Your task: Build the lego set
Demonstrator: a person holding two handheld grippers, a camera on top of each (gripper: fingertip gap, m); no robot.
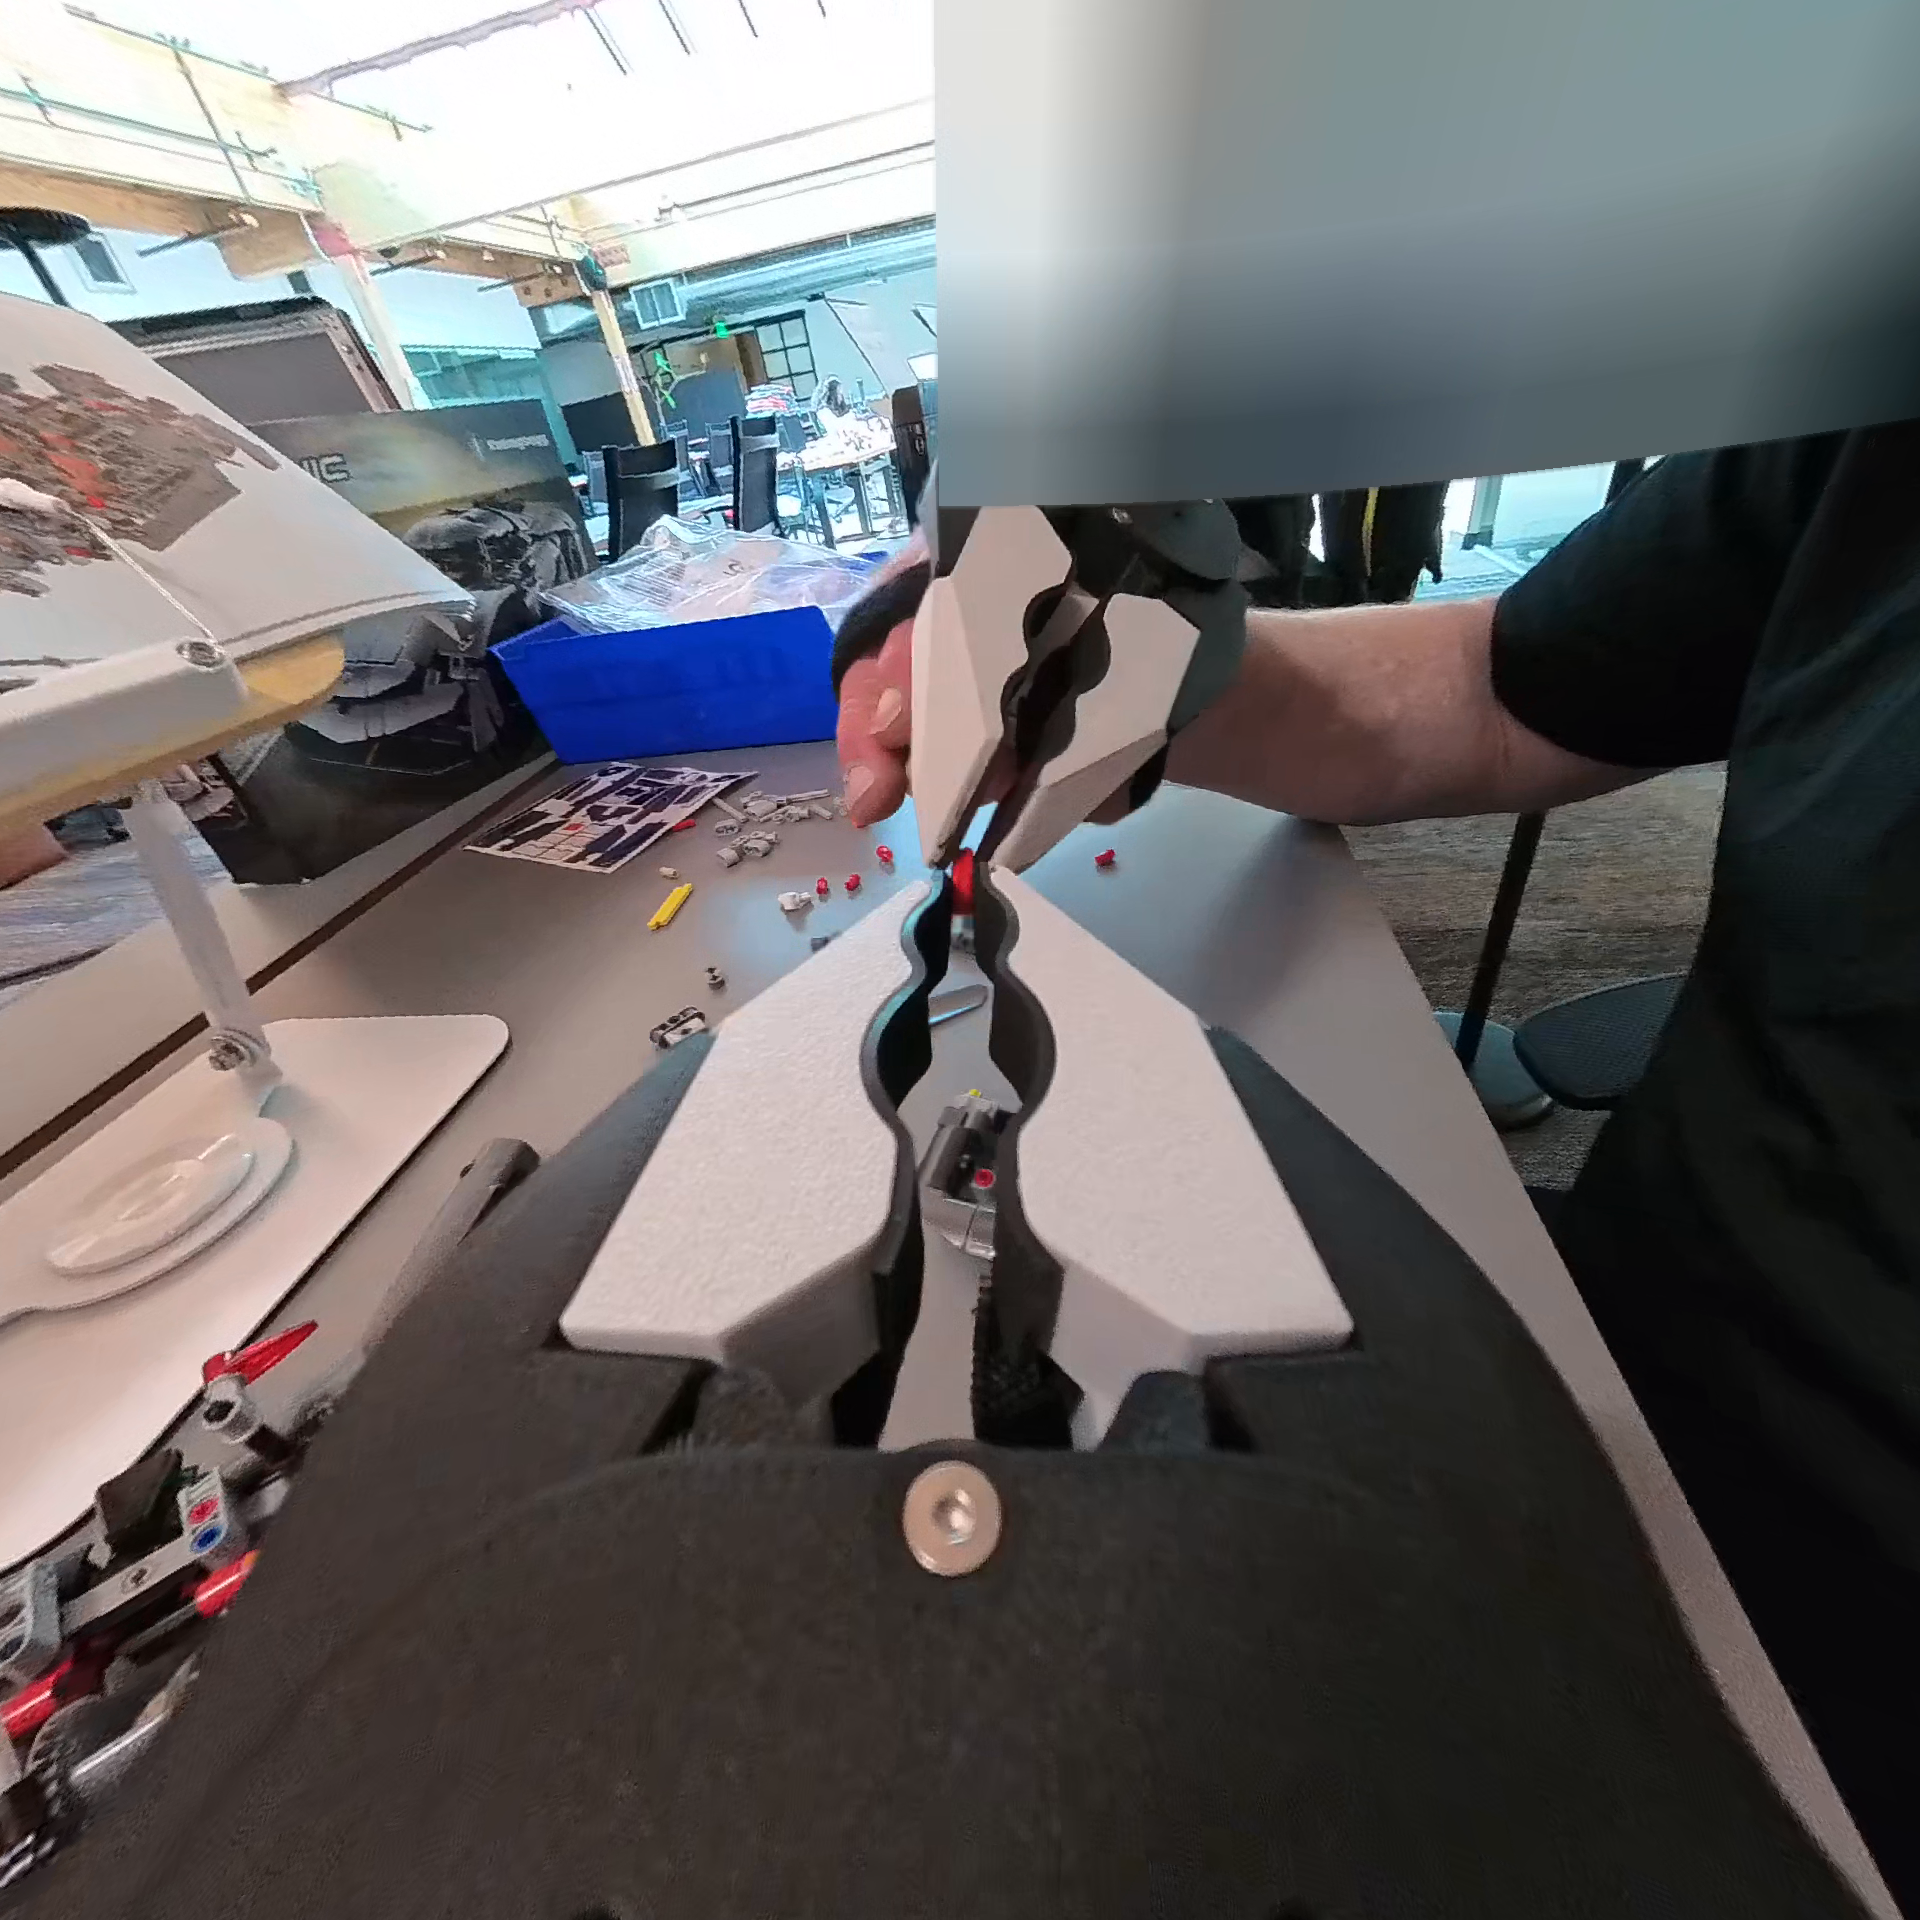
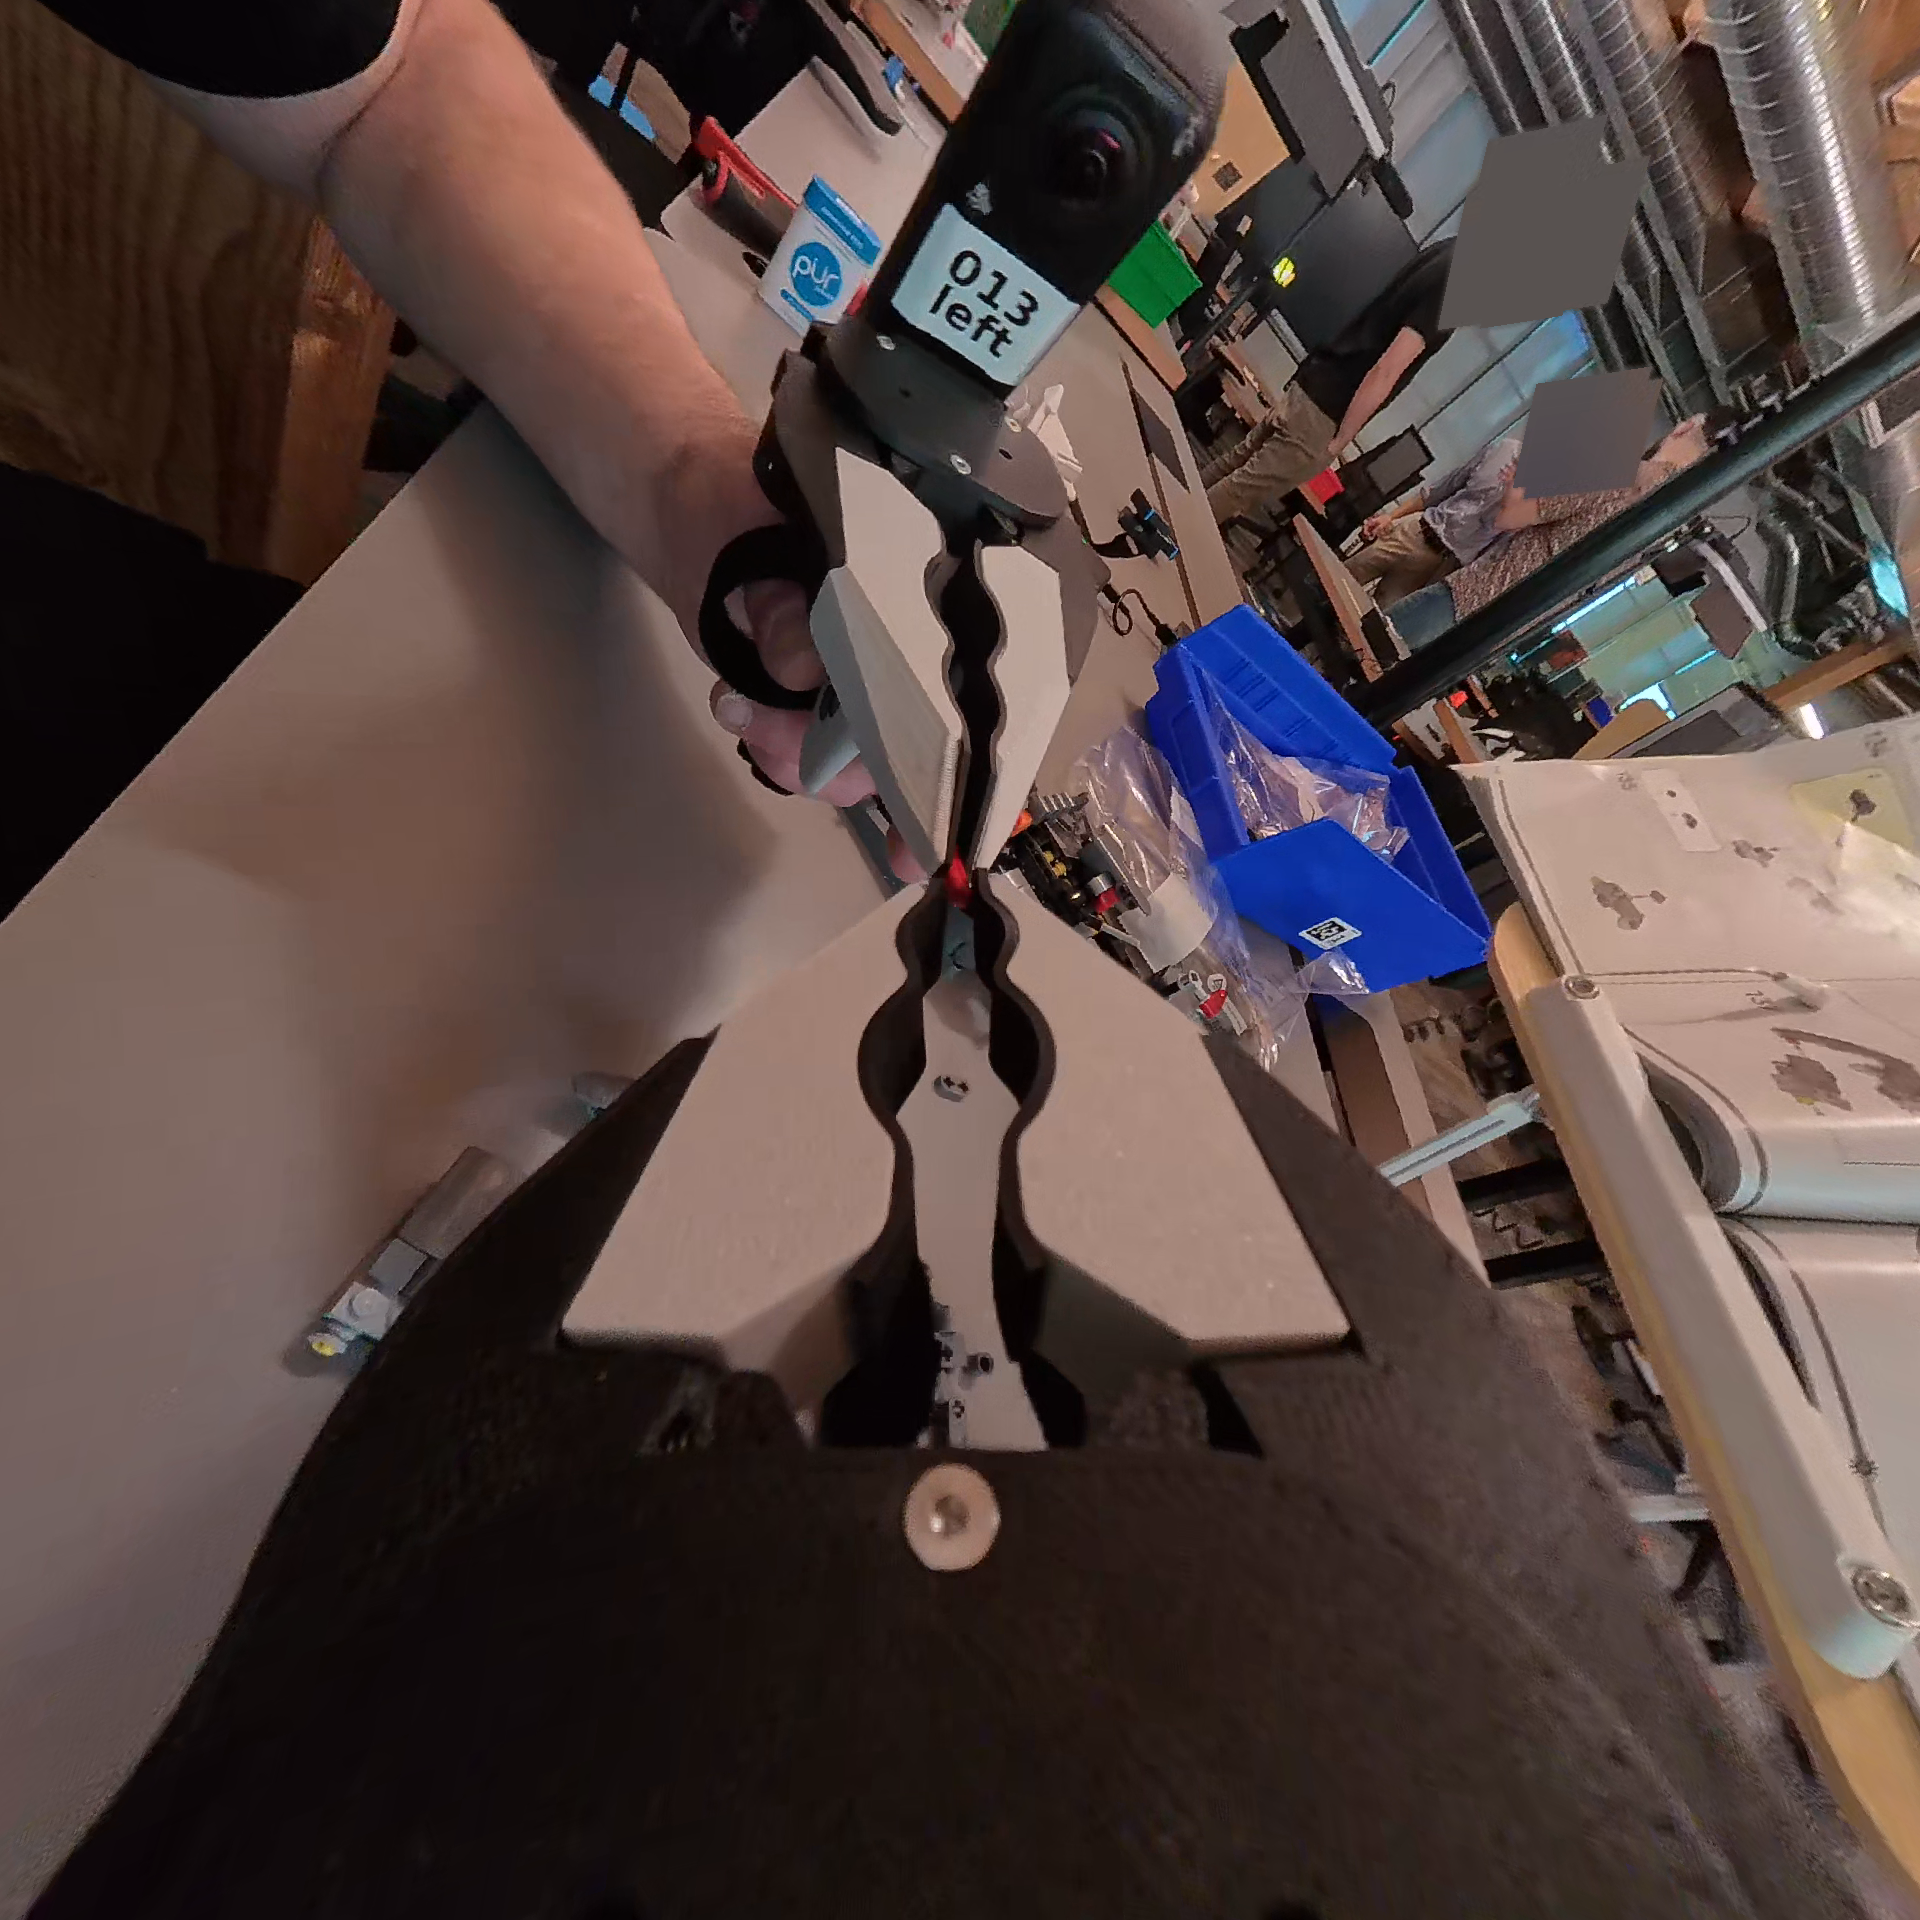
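My two grippers meet tip to tip above the grey table (image 1: 468, 966). A small red piece (image 1: 964, 876) sits where the tips meet, and both pairs of pads close on it. My left gripper (image 1: 961, 902) is shut and comes from below in the left wrist view. My right gripper (image 1: 964, 854) comes down from above, held by a hand (image 1: 873, 717). In the right wrist view my right gripper (image 2: 956, 906) is shut on the red piece (image 2: 954, 883), and the left gripper (image 2: 961, 857) meets it from above. A small grey part (image 2: 954, 951) shows just behind the red piece.
Loose red pins (image 1: 852, 883), a yellow axle (image 1: 670, 904), grey parts (image 1: 764, 821) and a sticker sheet (image 1: 613, 816) lie on the table. A blue bin (image 1: 675, 686) with plastic bags stands behind. A white booklet stand (image 1: 208, 1091) and a part-built model (image 1: 125, 1558) are at the left. My left and right fingertips are right by each other.
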